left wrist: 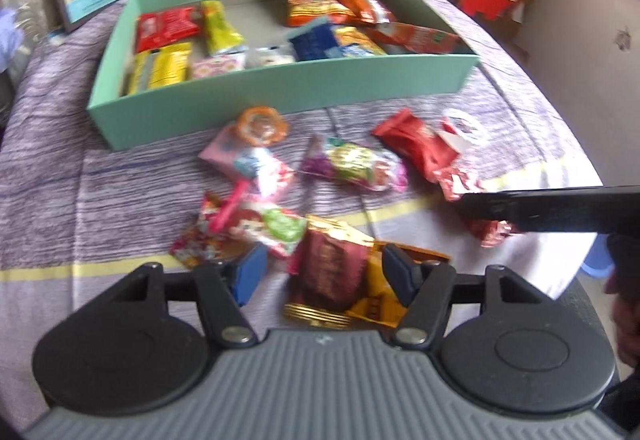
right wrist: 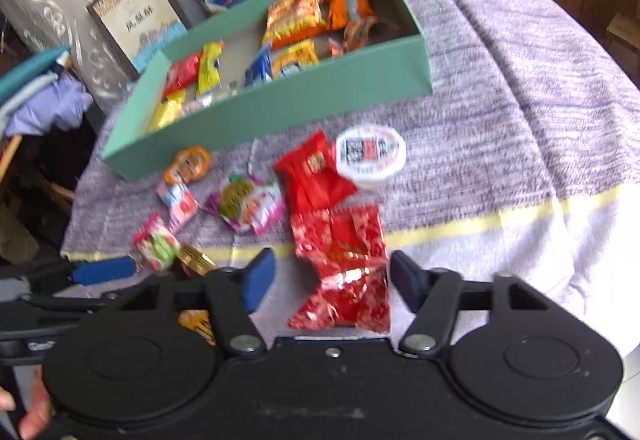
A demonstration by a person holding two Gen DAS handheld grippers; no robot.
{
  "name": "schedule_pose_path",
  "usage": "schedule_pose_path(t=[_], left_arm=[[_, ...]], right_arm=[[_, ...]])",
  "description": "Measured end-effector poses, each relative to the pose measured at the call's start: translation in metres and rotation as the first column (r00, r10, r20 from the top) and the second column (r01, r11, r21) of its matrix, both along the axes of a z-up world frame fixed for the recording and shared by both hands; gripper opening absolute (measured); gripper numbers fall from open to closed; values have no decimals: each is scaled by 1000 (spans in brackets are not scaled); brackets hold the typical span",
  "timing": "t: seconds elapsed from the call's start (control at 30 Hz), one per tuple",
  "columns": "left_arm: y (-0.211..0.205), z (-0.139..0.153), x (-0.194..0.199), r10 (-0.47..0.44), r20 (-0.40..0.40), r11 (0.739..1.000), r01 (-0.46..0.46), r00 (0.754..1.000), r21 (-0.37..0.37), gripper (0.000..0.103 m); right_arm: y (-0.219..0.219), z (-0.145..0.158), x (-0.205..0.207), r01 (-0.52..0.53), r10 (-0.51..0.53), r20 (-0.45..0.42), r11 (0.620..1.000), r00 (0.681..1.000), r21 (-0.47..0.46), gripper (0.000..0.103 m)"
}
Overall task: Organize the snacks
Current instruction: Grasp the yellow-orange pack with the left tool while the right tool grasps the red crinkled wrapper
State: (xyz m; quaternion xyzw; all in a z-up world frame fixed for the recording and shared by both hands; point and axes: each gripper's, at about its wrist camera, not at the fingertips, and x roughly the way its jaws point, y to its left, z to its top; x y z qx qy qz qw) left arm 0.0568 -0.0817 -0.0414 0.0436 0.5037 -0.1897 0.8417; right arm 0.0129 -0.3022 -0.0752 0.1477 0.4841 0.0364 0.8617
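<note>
The left gripper has its jaws released, spread to either side of a dark red and gold snack packet on the desk's striped cloth. The right gripper is likewise released around a shiny red packet. At twelve o'clock, the green box holds sorted snacks; more lie loose before it.
</note>
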Motion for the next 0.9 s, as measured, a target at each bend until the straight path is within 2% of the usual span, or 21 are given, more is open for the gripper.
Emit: schedule_pose_path(t=[0.03, 0.13, 0.23, 0.5, 0.83, 0.9], left_arm=[[-4, 0, -2, -20, -1, 1000, 20, 1000, 2, 63], [-18, -2, -9, -81, -16, 997, 81, 997, 13, 59], [-29, -5, -15, -130, -31, 991, 130, 991, 15, 55], [-54, -20, -27, -212, -64, 976, 215, 975, 44, 53], [-60, -33, -22, -183, -79, 978, 190, 980, 86, 53], [-62, -32, -23, -189, -60, 977, 193, 980, 86, 47]], right_arm=[[1, -3, -1, -8, 7, -7, 1000, 1000, -18, 43], [2, -4, -6, -21, 22, 13, 999, 1000, -49, 39], [-6, -6, -13, 0, 1, 22, 999, 1000, -49, 39], [-24, -8, -27, 33, -32, 37, 999, 999, -27, 38], [-18, -8, -28, 26, -24, 57, 999, 998, -47, 38], [-18, -8, -28, 23, -19, 61, 998, 998, -53, 38]])
